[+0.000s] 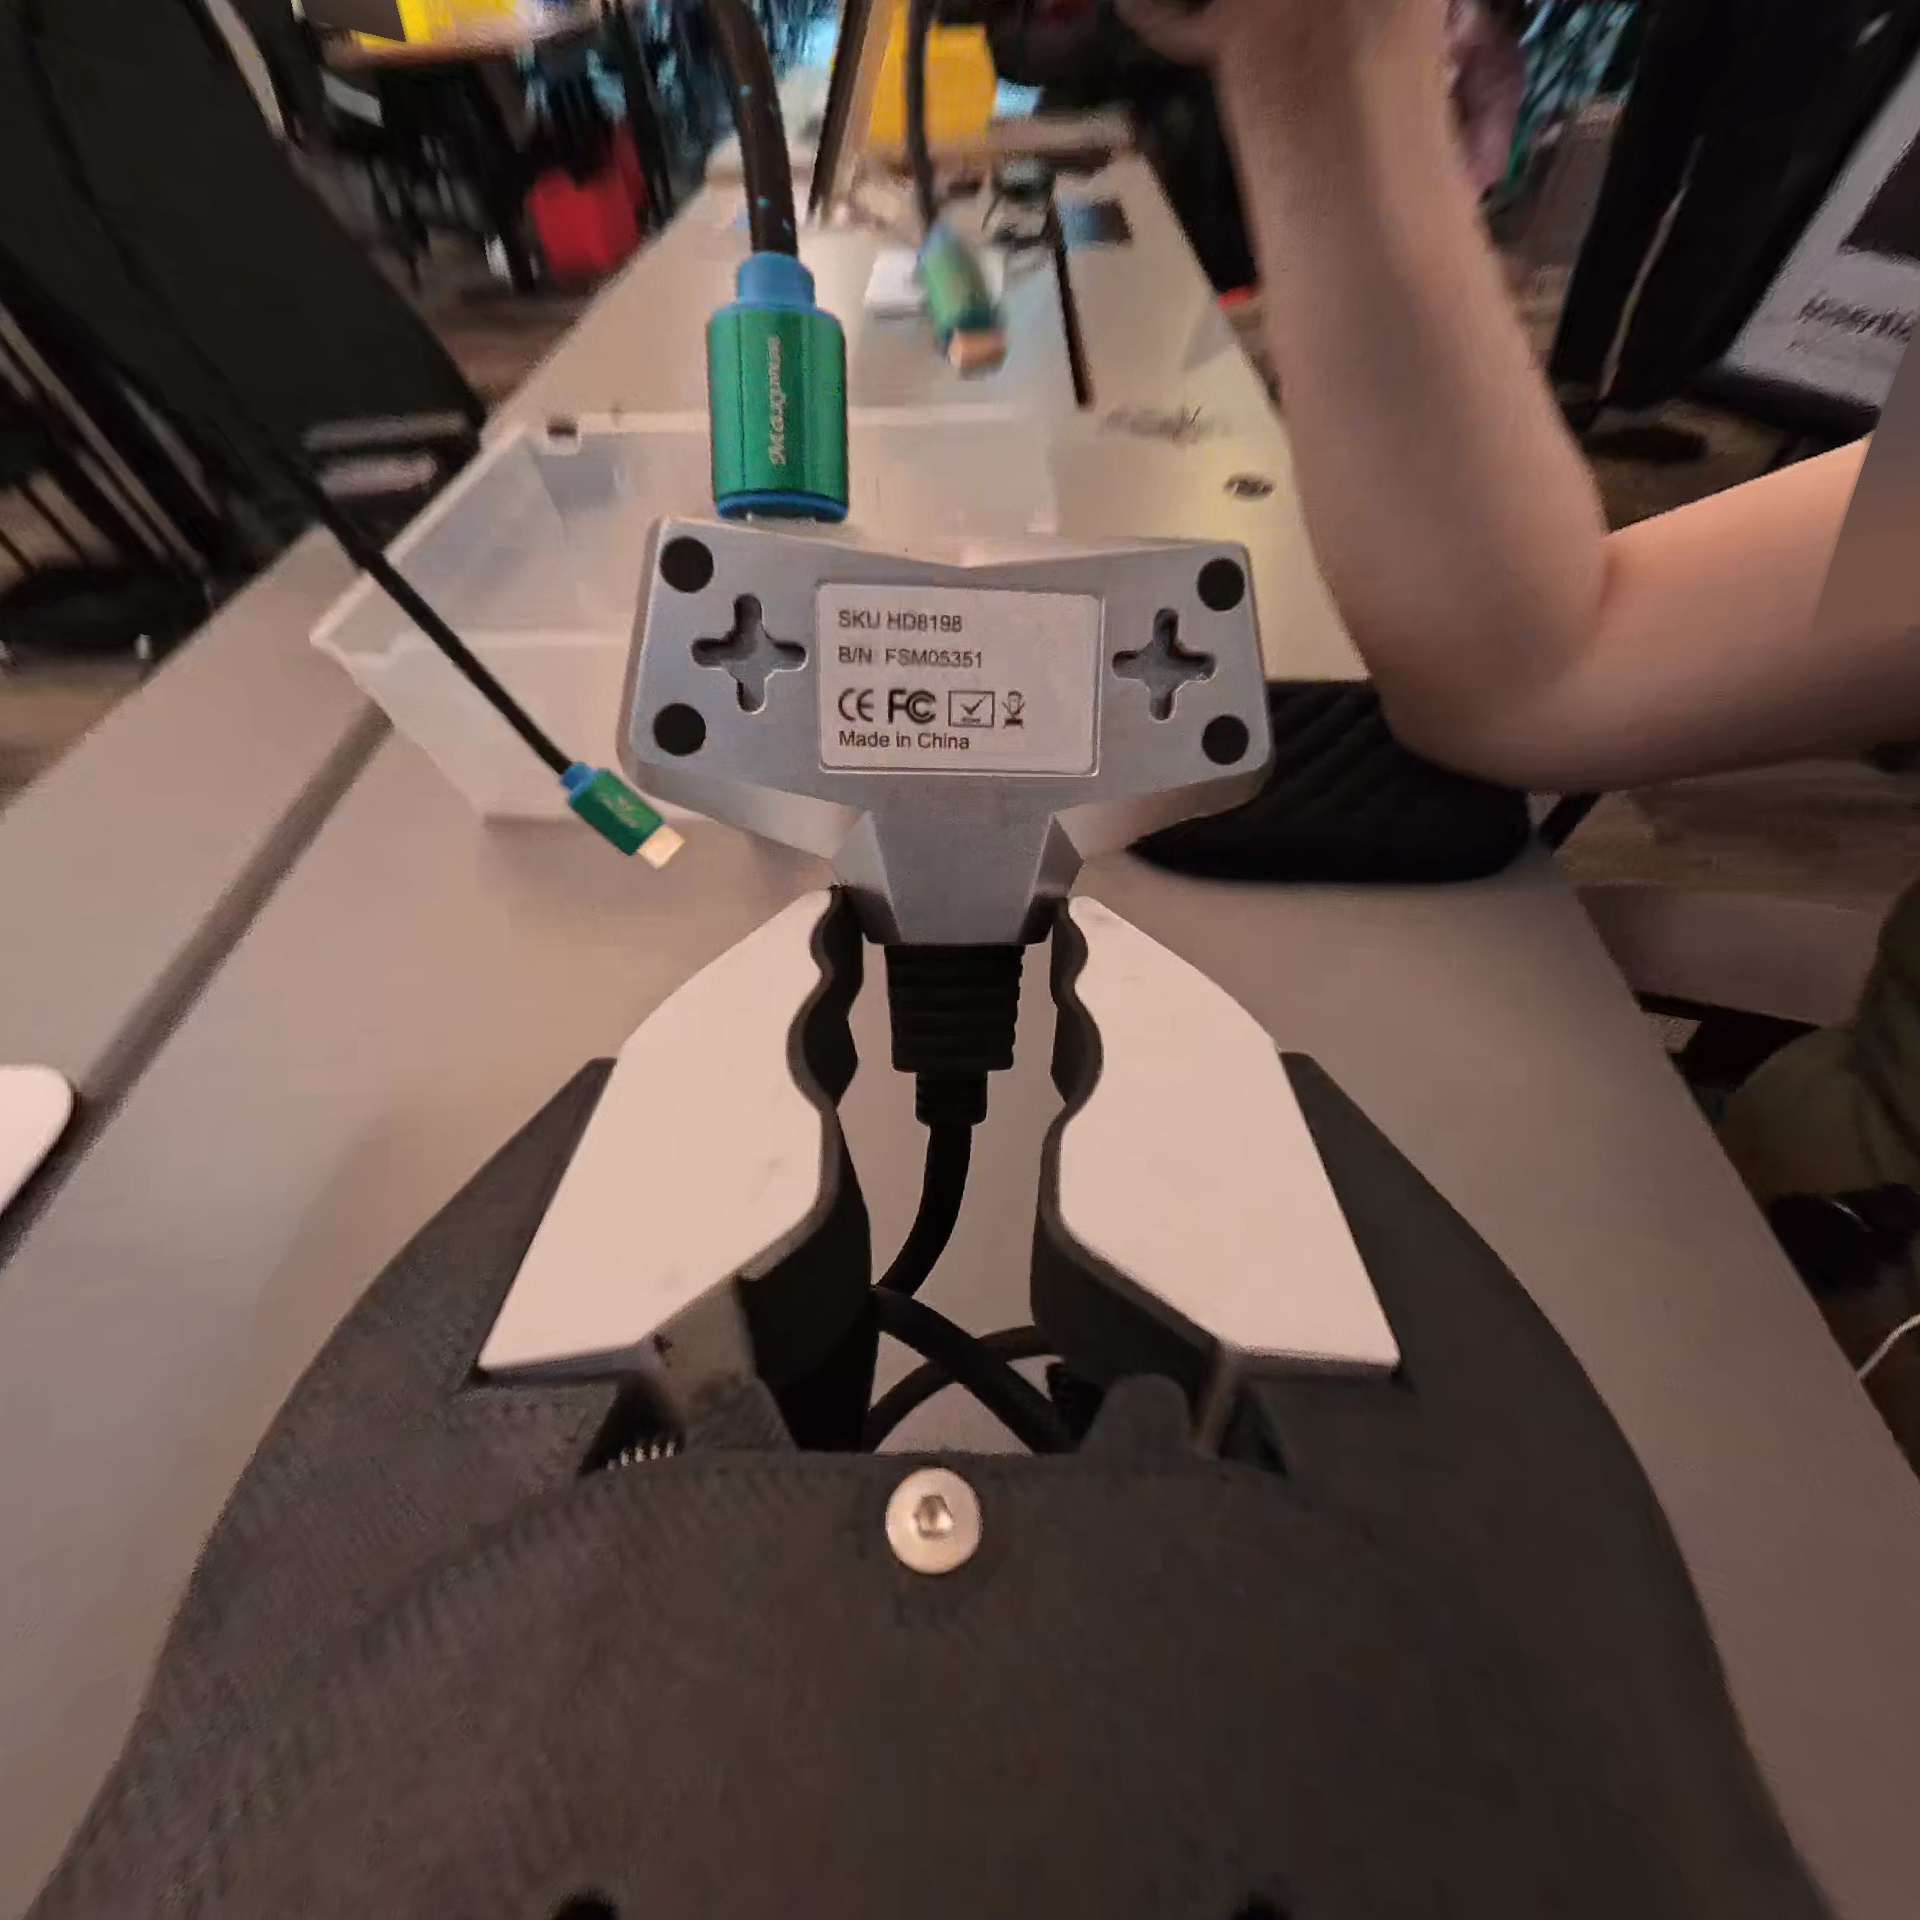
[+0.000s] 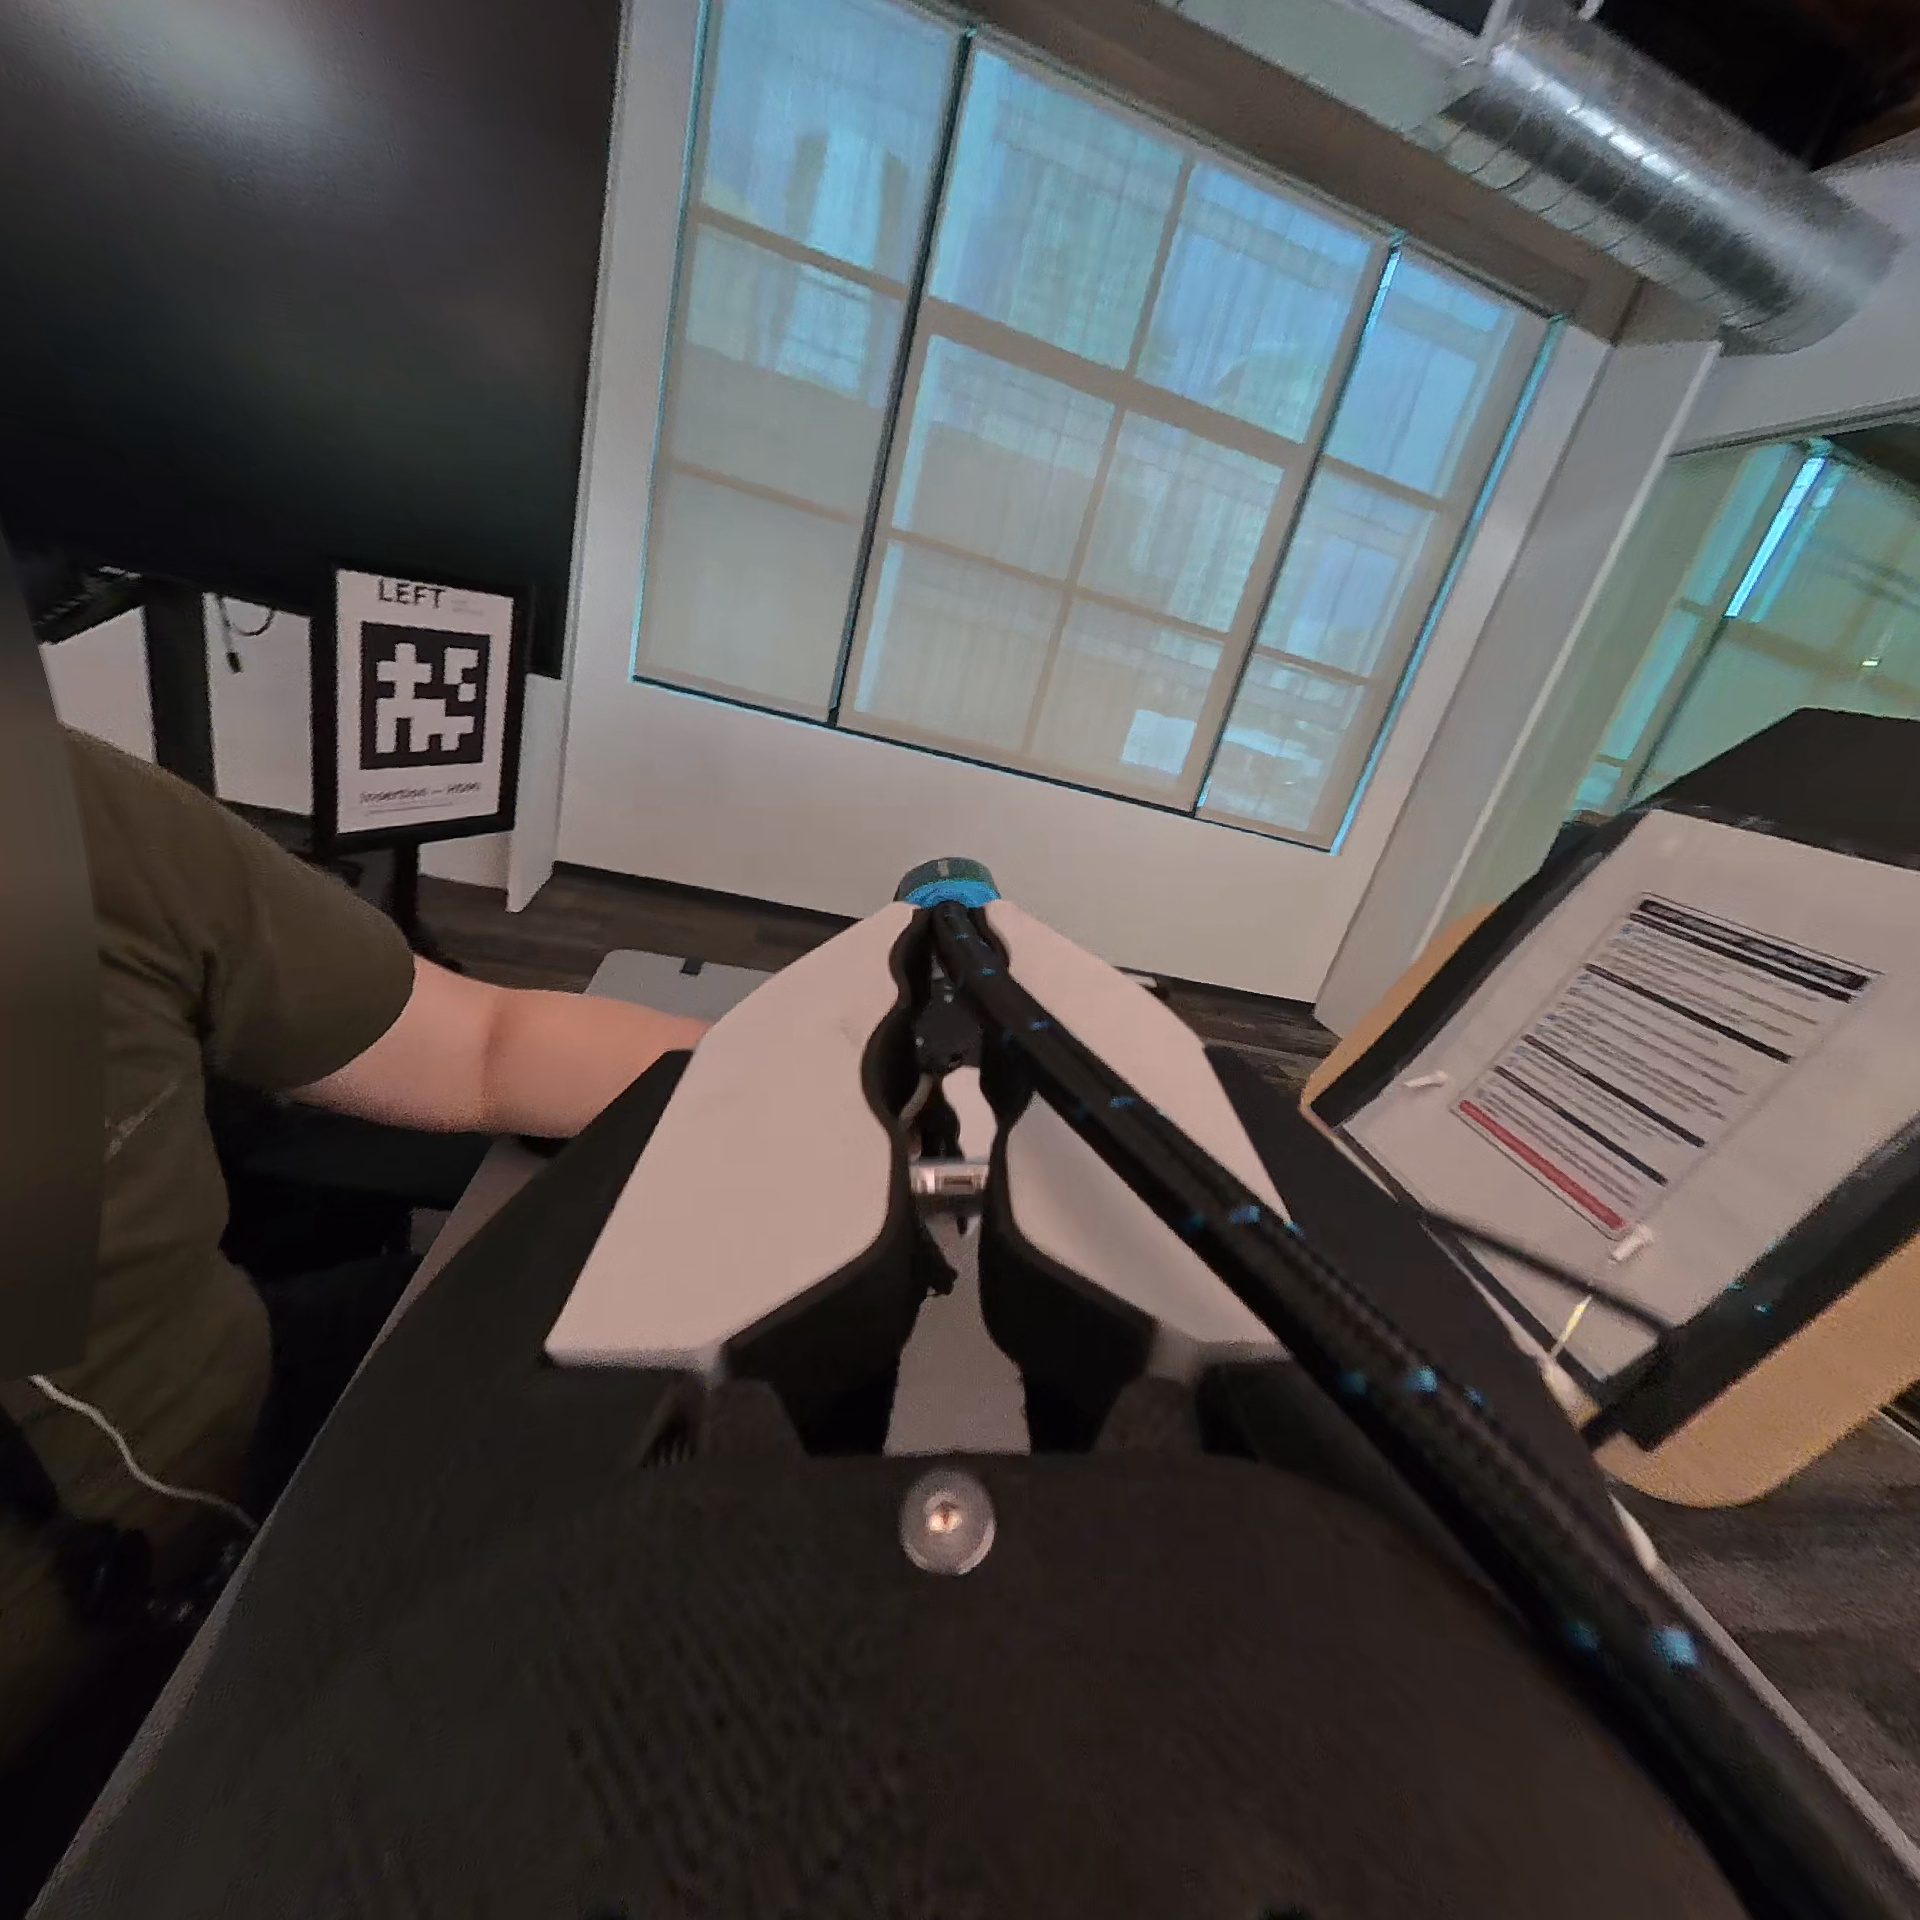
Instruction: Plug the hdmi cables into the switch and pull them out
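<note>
Your left gripper (image 1: 951,914) clamps the switch (image 1: 945,675) by its stem, underside up; the green plug (image 1: 777,410) stands lengthwise in its far edge. Your right gripper (image 2: 948,914) pinches that cable (image 2: 1195,1174).

Grey worktop (image 1: 312,1091), long, with a seam running along its left part. Lying on it: a clear plastic bin (image 1: 488,582); just beside the bin, a loose green-and-blue cable plug (image 1: 621,808) on a black cord; a black padded mat (image 1: 1340,790) at the right under a person's elbow (image 1: 1538,665); small blurred items farther back.
</note>
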`<state>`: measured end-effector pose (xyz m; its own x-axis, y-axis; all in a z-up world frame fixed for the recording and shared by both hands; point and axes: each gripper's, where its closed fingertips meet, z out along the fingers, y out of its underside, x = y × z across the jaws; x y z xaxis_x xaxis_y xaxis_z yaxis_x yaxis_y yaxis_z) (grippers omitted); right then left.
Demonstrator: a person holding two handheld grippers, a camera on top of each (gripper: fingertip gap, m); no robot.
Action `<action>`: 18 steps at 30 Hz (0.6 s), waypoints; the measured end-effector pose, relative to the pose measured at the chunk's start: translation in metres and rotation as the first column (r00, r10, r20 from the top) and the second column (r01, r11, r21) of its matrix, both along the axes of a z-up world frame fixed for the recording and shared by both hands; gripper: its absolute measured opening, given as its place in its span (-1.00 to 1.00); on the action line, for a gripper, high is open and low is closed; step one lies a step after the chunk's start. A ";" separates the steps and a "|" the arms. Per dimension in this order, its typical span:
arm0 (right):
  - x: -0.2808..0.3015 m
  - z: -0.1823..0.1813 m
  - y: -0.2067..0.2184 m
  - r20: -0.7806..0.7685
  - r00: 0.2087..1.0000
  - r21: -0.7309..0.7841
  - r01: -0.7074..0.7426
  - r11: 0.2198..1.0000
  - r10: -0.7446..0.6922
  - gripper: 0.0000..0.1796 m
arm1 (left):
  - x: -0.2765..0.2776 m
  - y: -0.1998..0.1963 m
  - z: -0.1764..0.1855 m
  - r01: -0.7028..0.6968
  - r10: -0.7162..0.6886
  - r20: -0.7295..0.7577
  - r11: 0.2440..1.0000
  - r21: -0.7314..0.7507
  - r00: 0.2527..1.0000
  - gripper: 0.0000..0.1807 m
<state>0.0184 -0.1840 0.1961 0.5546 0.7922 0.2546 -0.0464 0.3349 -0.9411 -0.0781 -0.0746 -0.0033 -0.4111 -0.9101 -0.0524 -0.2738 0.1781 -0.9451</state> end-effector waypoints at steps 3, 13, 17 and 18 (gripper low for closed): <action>-0.014 -0.011 0.011 0.050 0.998 -0.009 -0.049 0.999 0.049 -0.93 | -0.010 -0.004 0.025 0.054 -0.054 0.072 0.999 0.000 0.996 -0.62; -0.067 -0.043 0.052 0.189 0.976 -0.056 -0.100 0.993 0.109 -0.93 | -0.020 0.007 0.062 0.117 -0.119 0.181 0.993 0.018 0.976 -0.63; -0.087 -0.052 0.066 0.248 0.967 -0.088 -0.042 0.995 0.062 -0.93 | -0.021 0.017 0.055 0.070 -0.075 0.210 0.997 0.032 0.975 -0.63; -0.092 -0.054 0.068 0.268 0.962 -0.091 -0.027 0.995 0.051 -0.93 | -0.020 0.019 0.054 0.057 -0.062 0.213 0.998 0.033 0.975 -0.63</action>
